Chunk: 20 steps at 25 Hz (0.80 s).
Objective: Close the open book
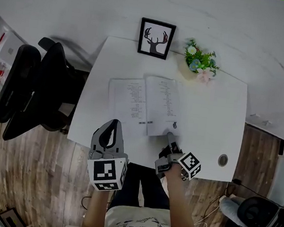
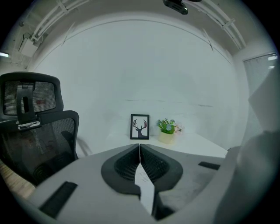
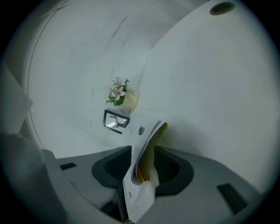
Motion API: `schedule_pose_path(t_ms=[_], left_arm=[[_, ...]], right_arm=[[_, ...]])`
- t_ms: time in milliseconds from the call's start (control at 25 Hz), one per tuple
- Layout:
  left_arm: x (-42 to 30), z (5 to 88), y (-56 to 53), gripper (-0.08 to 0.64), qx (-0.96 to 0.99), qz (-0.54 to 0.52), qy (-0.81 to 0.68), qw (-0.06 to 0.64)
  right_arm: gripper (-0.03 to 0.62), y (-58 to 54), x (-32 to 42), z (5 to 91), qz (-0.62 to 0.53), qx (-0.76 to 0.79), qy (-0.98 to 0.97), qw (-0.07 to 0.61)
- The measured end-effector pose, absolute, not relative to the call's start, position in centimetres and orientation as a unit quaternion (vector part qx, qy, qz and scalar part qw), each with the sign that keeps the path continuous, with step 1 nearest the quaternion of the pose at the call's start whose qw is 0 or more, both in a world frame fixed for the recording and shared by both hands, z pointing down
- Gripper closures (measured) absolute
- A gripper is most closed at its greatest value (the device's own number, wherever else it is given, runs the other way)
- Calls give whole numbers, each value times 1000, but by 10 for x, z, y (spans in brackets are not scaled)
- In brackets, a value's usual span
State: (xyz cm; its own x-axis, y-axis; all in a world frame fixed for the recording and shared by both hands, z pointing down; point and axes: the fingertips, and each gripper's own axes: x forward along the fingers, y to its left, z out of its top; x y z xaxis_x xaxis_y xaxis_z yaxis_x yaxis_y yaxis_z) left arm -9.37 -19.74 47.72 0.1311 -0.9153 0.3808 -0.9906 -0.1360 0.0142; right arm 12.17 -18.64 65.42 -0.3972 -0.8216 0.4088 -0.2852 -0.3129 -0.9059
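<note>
Item 1: open white-paged book with printed columns [image 1: 145, 106], lying flat at the middle of the white rectangular table [image 1: 218, 119]. Its lower right corner is at your right gripper.

Item 2: your right gripper [image 1: 170, 137], lower centre of the head view. The jaws stand part-way apart, closed on the book's right-hand sheaf of pages and yellow-edged cover [image 3: 142, 144], which fills the gap and bows upward.

Item 3: your left gripper [image 1: 111, 125], lower left of centre. The jaws are together at the tips with nothing held, at the book's near edge.

Item 4: black-framed deer picture [image 1: 156, 38], upright at the table's top edge.

Item 5: small potted green plant with pale flowers [image 1: 201, 61], just right of the frame.

Item 6: black mesh office chair [image 1: 38, 88], left of the table.
</note>
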Motion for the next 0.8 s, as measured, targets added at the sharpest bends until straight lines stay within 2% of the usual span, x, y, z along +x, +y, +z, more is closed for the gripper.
schedule_pose_path(t_ms=[520,640,800], left_arm=[[-102,478,-199,535,730,143,-655,135],[-103,477,-199,535,728,142,-657,135],[-104,472,-200,535,728,137,-659,131]], right_arm=[[442,-203,140,665,-651,-514,492,264],[514,-205,141,661,-645,-518,497,264],[531,-204,141,654,-638,-517,503,269]])
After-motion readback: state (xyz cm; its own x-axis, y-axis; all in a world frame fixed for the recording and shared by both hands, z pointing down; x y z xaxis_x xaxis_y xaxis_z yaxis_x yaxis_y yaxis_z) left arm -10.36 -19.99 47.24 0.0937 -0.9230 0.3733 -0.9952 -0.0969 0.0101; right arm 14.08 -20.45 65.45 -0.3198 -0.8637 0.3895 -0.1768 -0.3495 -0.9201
